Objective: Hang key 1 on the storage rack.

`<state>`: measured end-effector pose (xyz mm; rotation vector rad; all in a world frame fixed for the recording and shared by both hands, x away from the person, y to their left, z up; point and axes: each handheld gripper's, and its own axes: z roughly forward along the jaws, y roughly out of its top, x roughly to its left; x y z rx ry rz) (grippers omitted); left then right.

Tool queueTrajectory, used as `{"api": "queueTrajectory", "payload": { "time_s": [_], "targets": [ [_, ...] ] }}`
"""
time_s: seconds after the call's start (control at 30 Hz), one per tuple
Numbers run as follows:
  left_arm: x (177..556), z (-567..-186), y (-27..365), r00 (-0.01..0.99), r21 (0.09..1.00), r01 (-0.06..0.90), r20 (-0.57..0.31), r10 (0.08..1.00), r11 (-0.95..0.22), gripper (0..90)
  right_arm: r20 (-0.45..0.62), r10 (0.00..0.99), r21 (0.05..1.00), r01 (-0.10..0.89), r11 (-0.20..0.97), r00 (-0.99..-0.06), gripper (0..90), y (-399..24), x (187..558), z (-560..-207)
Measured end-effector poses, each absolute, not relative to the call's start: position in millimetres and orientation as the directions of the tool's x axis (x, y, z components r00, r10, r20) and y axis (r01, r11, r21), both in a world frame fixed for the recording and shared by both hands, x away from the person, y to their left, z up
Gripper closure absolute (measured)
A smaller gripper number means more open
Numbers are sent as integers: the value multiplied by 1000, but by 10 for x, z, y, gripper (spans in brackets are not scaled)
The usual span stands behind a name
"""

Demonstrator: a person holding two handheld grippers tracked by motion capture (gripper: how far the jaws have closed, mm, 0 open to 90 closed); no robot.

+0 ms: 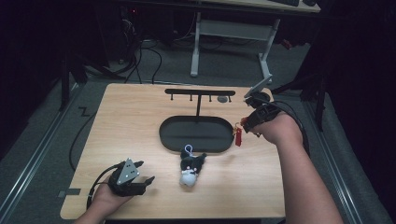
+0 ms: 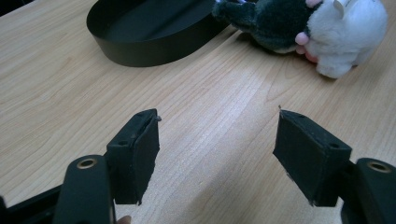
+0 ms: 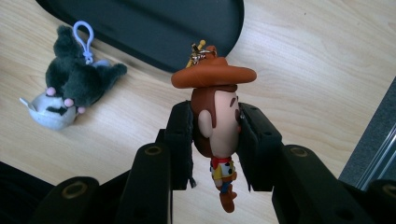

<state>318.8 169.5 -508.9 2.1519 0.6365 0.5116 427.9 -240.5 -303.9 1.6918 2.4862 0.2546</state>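
Right gripper (image 3: 215, 140) clamps the cowboy keychain figure (image 3: 215, 119) by its head, ring free for the hook rack (image 1: 200, 92); left gripper (image 2: 217, 154) rests wide, empty, near-left.

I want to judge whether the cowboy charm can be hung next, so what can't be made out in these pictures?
- Cowboy keychain: right gripper view, the right tool covers its head's sides; its clasp is tucked behind the hat.
- Rack hooks: high view, too small to tell their shape.
- Plush keychain: left gripper view, cut off by the top edge.
- Tray: high view, interior too dark.
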Motion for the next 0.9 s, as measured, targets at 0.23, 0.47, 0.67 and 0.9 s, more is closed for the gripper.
{"api": "queueTrajectory", "payload": {
  "time_s": [0.23, 0.47, 0.67, 0.9],
  "targets": [
    [3184, -5090, 1696, 791, 800, 266, 139, 596, -539, 312, -5, 930, 219, 907, 360, -367, 677, -2322, 4431, -2970],
    [3183, -5096, 1697, 792, 798, 267, 137, 594, -540, 313, -4, 931, 233, 905, 355, -364, 677, -2260, 4557, -2959],
    [3201, -5103, 1703, 792, 799, 273, 130, 597, -536, 316, 2, 929, 251, 900, 357, -369, 678, -2214, 4671, -2928],
    [3199, -5112, 1687, 796, 796, 269, 134, 591, -543, 317, -4, 935, 276, 898, 342, -355, 678, -2220, 4849, -2882]
  ]
}}
